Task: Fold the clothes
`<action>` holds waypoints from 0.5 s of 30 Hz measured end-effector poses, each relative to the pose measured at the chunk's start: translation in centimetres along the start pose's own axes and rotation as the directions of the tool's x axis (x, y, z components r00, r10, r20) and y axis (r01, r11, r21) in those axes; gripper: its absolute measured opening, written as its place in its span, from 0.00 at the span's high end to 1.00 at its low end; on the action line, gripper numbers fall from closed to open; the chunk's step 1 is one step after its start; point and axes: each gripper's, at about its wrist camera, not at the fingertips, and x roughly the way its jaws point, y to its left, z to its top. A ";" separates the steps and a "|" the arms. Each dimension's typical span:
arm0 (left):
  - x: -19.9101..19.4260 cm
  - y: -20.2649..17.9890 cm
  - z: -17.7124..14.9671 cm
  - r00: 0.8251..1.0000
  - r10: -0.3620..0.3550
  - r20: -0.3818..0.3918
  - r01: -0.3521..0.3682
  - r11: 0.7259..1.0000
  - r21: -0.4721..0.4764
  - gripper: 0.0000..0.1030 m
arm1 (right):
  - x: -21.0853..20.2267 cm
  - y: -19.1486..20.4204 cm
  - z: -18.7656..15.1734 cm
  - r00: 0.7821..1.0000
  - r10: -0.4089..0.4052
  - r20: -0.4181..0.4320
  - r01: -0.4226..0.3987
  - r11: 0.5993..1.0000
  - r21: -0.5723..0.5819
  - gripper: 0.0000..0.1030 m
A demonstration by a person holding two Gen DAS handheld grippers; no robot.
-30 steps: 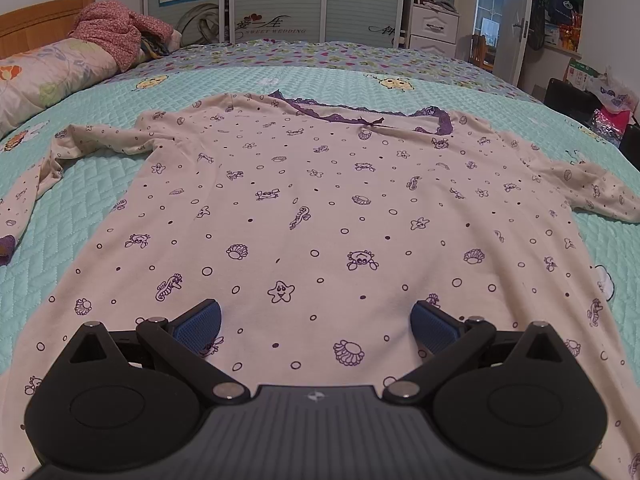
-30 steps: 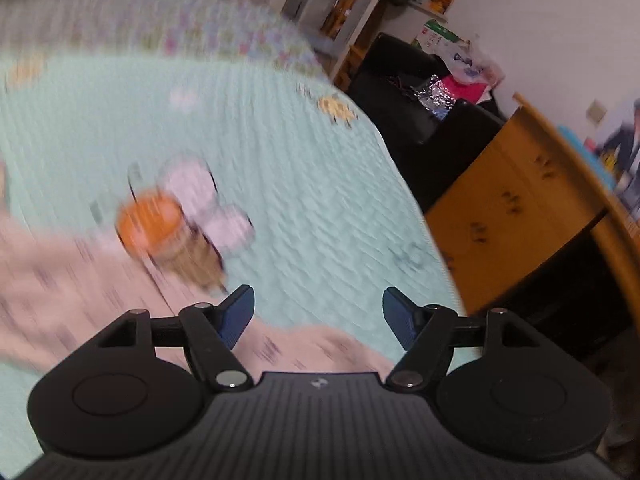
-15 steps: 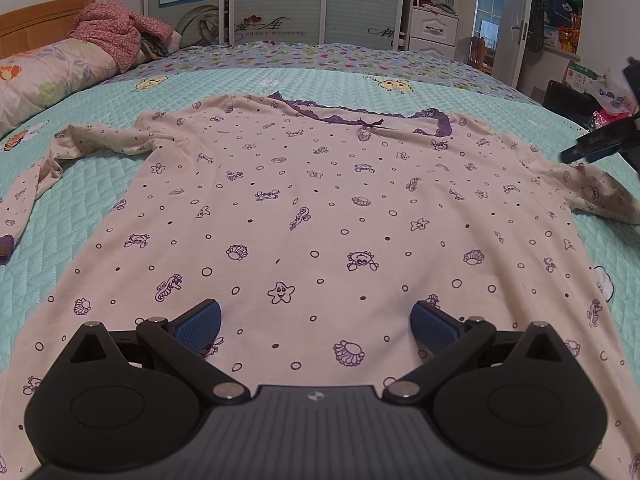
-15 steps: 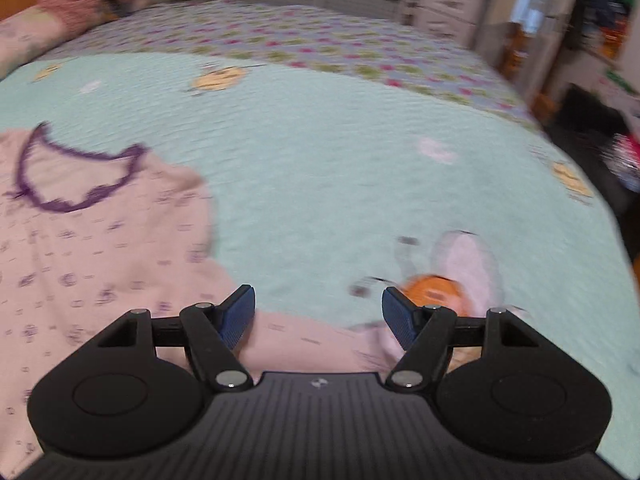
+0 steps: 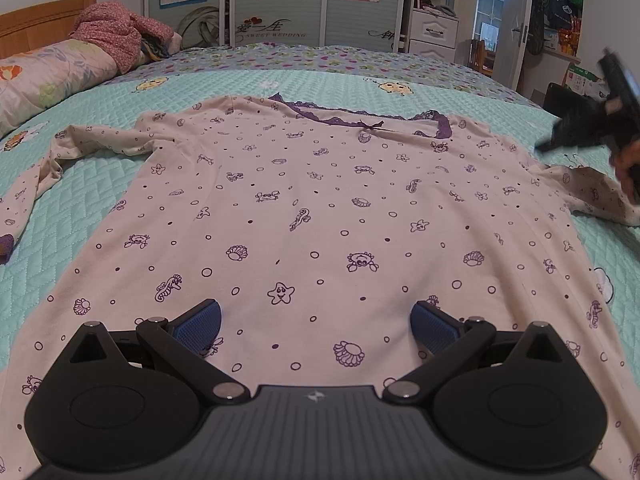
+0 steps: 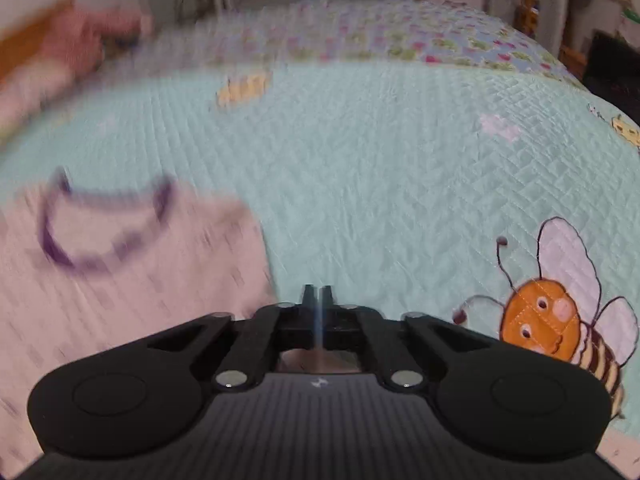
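A pale pink top (image 5: 320, 208) printed with sea creatures lies flat, front up, on the aqua quilt (image 5: 92, 184), collar (image 5: 360, 122) far from the camera. Left gripper (image 5: 316, 320) hovers over the hem, fingers (image 5: 198, 324) wide apart. Right gripper (image 6: 318, 300), at the right sleeve (image 5: 592, 192), has its fingers together; whether cloth is pinched cannot be told. A bee motif (image 6: 560, 312) lies beside it.

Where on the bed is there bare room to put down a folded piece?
Bare quilt lies between the pajama top collar and the purple patterned band, and right of the top by the bee. Crowded: the pillow corner with the red clothes.
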 end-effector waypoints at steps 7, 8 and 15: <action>0.0 0.0 0.0 1.000 0.000 0.001 0.000 1.000 0.000 0.00 | -0.2 -1.5 -0.1 0.997 0.067 -0.048 -0.064 0.996 0.061 0.91; 0.0 0.0 0.0 1.000 0.000 0.002 0.000 1.000 0.000 0.00 | -0.2 -0.8 -0.5 0.995 0.082 -0.065 -0.080 0.997 0.022 0.75; 0.0 0.0 0.0 1.000 -0.001 0.002 0.001 1.000 0.000 0.00 | 1.4 2.3 -1.6 0.995 0.055 -0.080 -0.062 0.995 -0.080 0.99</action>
